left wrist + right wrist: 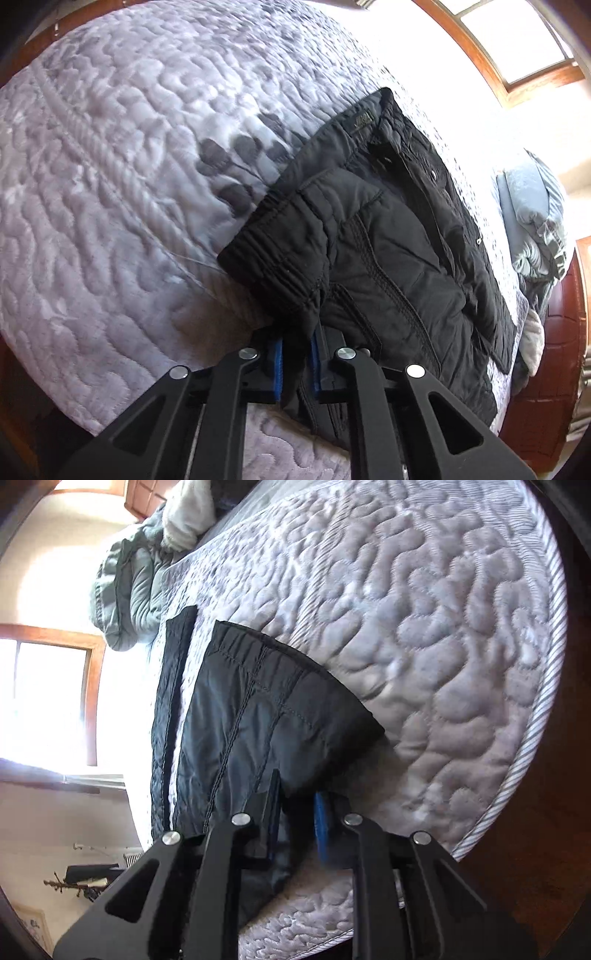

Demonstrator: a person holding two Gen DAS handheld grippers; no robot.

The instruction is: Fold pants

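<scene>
Black padded nylon pants [388, 236] spread on quilted grey mattress [129, 166]. Soft, light, slippery; best pinched at near edges. Left gripper [297, 365] clamps waistband; right gripper [295, 819] clamps hem.

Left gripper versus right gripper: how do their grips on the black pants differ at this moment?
The left gripper pinches the black pants by the gathered elastic waistband end; the right gripper pinches the smoother end, where the cloth has flat stitched seams. Between the left fingers the fabric is bunched thick; between the right it looks thinner and flatter. Both are shut on the pants at the near edge of the quilted mattress.
</scene>
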